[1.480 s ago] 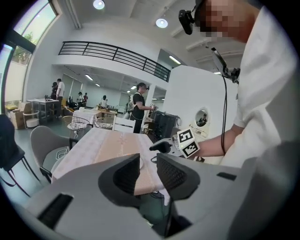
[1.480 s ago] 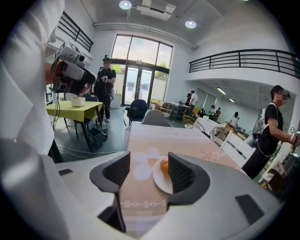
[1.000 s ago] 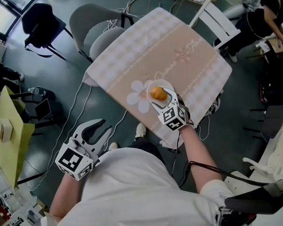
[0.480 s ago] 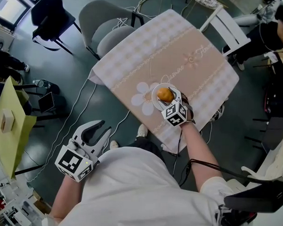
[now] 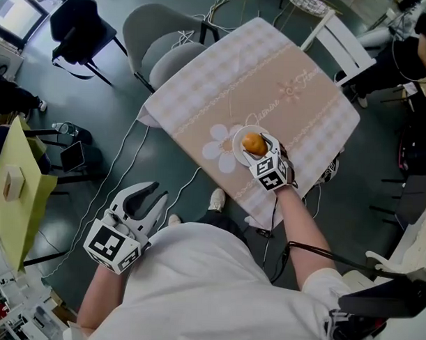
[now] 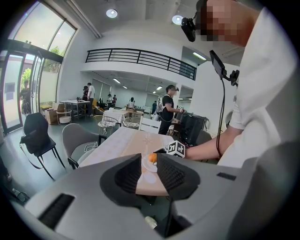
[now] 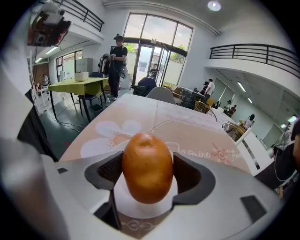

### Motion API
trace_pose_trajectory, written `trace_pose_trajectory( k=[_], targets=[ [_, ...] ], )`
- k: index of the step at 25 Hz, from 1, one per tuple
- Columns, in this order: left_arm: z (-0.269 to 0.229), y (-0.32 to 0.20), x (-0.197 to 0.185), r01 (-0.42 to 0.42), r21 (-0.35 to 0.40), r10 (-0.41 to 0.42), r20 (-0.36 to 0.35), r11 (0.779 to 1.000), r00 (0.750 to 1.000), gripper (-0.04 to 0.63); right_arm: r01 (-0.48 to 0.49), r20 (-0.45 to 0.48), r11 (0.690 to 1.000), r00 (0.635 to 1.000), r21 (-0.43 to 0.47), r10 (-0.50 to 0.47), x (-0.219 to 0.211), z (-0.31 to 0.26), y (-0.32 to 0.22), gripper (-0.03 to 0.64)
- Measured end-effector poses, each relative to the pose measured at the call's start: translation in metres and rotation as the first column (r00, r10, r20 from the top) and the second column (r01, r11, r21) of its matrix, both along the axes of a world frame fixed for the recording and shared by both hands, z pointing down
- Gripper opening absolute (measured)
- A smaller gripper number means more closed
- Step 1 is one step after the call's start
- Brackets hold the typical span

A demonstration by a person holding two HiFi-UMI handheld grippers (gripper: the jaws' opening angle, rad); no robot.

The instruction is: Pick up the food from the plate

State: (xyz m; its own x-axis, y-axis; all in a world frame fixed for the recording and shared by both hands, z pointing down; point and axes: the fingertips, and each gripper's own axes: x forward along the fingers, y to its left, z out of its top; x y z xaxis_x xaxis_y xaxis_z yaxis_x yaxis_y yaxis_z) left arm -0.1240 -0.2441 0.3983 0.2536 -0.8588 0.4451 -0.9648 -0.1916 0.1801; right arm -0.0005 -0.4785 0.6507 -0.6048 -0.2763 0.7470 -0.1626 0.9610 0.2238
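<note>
One white plate point(image 5: 237, 150) is sitting near the edge of the cloth-covered table point(image 5: 272, 70), carrying the orange-brown food point(image 5: 253, 141). The right gripper point(image 5: 260, 145) is pressing its jaws against both sides of the food, directly over the plate. The left gripper point(image 5: 156, 193) is hanging wide open with nothing between its jaws, well apart from the table and above the floor. A grey chair point(image 5: 151, 42) and a white chair point(image 5: 336, 34) are standing beside the table.
</note>
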Motion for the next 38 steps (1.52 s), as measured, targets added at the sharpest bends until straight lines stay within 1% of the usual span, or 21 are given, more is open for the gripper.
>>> trace_pose_trajectory(
  k=[6,16,19,21,23,29,34,38],
  targets=[
    [-0.001,0.016,0.0,-0.052,0.016,0.052,-0.01,0.999,0.999,0.106,-0.06,0.031,0.998,0.998,0.001,0.06,0.005,-0.026,0.019,0.344],
    [-0.006,0.071,-0.012,-0.138,0.078,0.141,-0.028,0.987,0.99,0.104,-0.167,0.097,0.985,0.982,0.032,0.163,0.009,-0.08,0.088,0.344],
    [-0.008,0.093,-0.017,-0.155,0.098,0.159,-0.035,0.983,0.987,0.103,-0.2,0.129,0.979,0.972,0.023,0.196,0.007,-0.095,0.116,0.344],
    [-0.009,0.111,-0.021,-0.154,0.107,0.159,-0.042,0.982,0.986,0.095,-0.208,0.147,0.978,0.968,0.016,0.204,0.004,-0.106,0.141,0.344],
    [-0.009,0.128,-0.026,-0.158,0.117,0.165,-0.05,0.98,0.985,0.072,-0.218,0.162,0.976,0.964,0.021,0.212,0.002,-0.118,0.164,0.344],
    [-0.002,0.177,-0.035,-0.202,0.123,0.211,-0.061,0.972,0.976,0.014,-0.249,0.215,0.968,0.947,0.027,0.237,-0.004,-0.154,0.235,0.344],
    [0.003,0.204,-0.032,-0.239,0.118,0.248,-0.064,0.964,0.967,0.009,-0.245,0.263,0.969,0.937,0.034,0.228,-0.009,-0.182,0.285,0.344],
    [0.004,0.216,-0.029,-0.258,0.135,0.268,-0.064,0.957,0.961,0.009,-0.234,0.286,0.971,0.935,0.053,0.209,-0.009,-0.2,0.317,0.344]
  ],
)
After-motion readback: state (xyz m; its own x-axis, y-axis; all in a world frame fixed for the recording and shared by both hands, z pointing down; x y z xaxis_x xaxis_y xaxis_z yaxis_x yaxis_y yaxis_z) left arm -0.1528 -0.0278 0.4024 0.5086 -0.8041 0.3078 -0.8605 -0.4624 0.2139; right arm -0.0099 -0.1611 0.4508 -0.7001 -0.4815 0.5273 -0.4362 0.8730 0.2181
